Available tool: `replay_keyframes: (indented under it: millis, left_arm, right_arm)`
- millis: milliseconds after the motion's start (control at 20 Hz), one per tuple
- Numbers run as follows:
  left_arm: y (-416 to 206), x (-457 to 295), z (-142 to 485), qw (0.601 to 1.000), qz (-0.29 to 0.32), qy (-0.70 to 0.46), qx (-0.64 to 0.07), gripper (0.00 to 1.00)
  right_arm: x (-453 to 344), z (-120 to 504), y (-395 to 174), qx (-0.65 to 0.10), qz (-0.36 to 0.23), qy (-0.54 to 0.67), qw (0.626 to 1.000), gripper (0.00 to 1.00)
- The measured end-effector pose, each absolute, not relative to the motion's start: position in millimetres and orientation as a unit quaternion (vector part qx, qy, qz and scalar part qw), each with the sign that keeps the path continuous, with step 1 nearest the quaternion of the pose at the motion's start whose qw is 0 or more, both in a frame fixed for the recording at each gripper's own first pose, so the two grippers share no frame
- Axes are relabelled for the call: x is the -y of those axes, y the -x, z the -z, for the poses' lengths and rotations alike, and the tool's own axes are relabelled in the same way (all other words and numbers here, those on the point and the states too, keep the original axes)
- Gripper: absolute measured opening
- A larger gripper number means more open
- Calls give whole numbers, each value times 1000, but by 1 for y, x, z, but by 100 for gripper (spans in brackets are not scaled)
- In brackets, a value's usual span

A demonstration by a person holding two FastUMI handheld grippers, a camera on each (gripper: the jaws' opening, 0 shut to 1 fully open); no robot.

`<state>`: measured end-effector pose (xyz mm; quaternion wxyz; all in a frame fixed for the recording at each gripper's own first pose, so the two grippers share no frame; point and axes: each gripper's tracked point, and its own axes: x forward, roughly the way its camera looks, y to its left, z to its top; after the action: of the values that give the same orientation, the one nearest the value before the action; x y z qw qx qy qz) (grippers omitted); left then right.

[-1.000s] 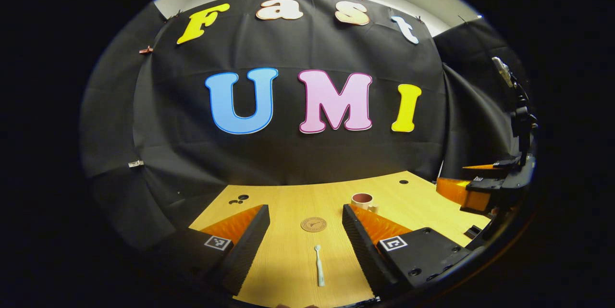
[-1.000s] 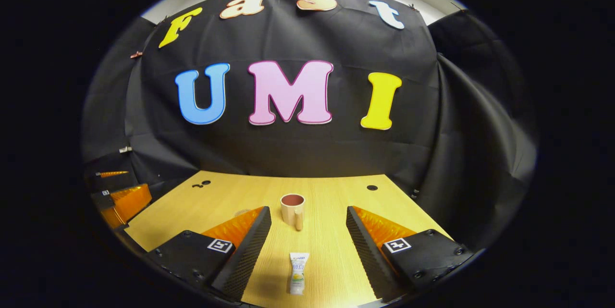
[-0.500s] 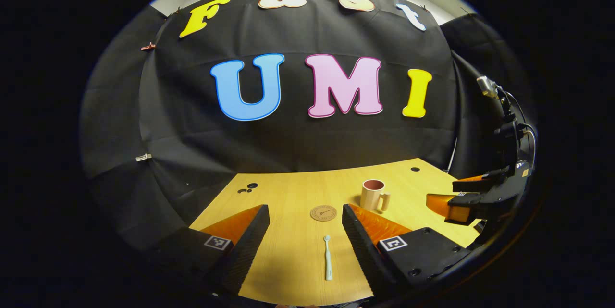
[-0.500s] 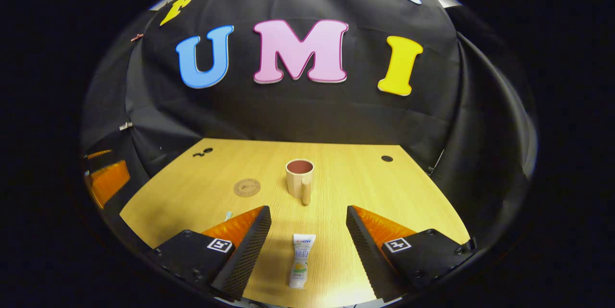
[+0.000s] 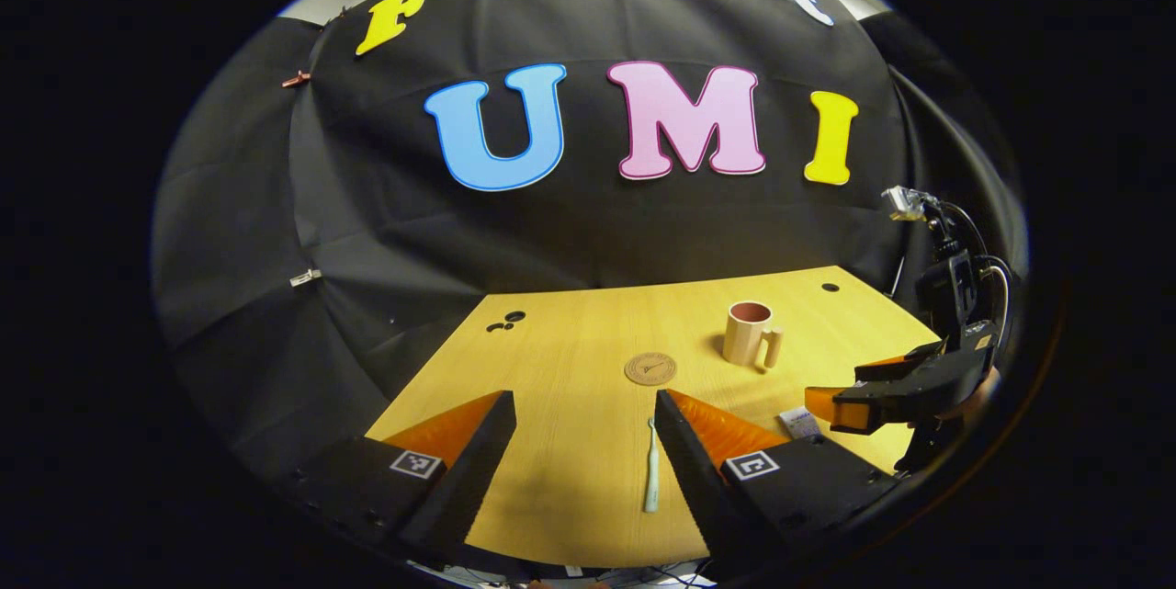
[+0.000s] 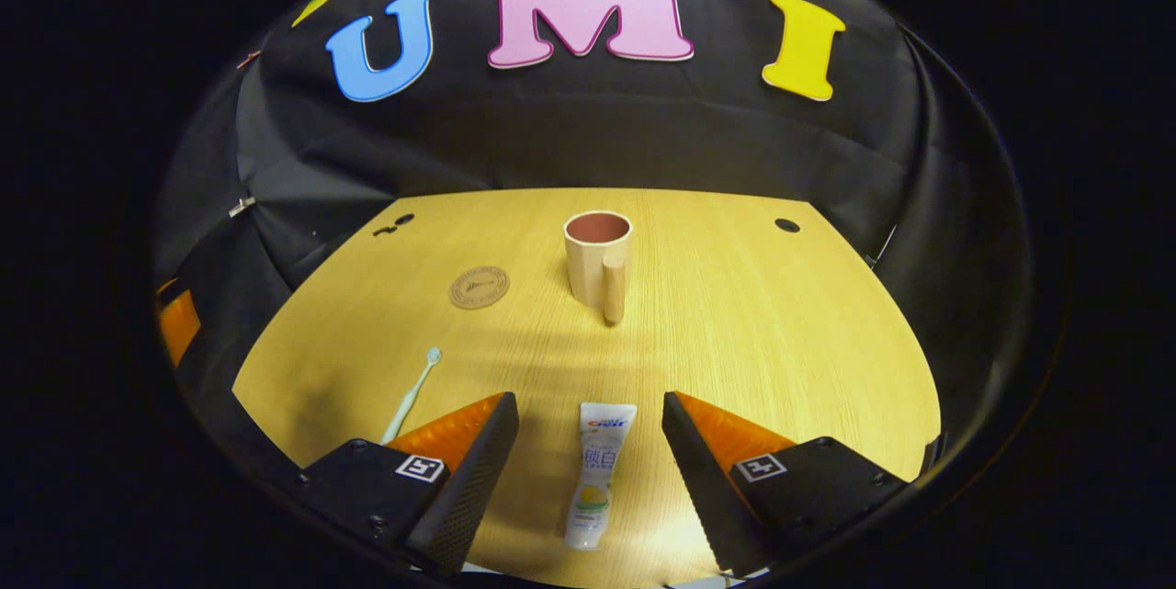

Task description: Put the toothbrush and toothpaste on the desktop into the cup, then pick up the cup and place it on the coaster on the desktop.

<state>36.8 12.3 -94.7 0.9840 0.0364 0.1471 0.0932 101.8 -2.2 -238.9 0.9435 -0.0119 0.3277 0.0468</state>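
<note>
The left gripper point(image 5: 583, 442) hangs above the near edge of the wooden desktop point(image 5: 570, 359) with its fingers spread; the toothbrush point(image 5: 651, 477) lies flat between them, close beside the right-hand finger, apart from both. The right gripper point(image 6: 590, 447) is also spread wide, with the toothpaste point(image 6: 595, 474) lying flat in the gap, touched by neither finger. The cup point(image 6: 597, 256) stands upright toward the middle of the desktop, handle facing the near edge, and the round coaster point(image 6: 479, 287) lies bare just beside it. Small dark holes point(image 6: 787, 225) sit near the far corners.
</note>
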Motion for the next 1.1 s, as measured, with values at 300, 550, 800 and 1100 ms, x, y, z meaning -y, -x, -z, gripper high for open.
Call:
replay_keyframes:
  millis: [300, 550, 800, 1100]
  left_arm:
    - [-46, -3, 104, 980, -107, -33, -166, 99]
    - [-52, -2, 108, 978, -107, -39, -174, 99]
    - [-52, -9, 114, 976, -114, -28, -183, 99]
    - [-50, -16, 117, 975, -114, -32, -186, 99]
  right_arm:
    - [5, 290, -98, -401, -52, 8, 915, 98]
    - [13, 316, -94, -450, -40, 20, 892, 98]
    - [16, 334, -82, -492, -26, 7, 870, 98]
    - [17, 339, -81, -504, -10, 9, 864, 94]
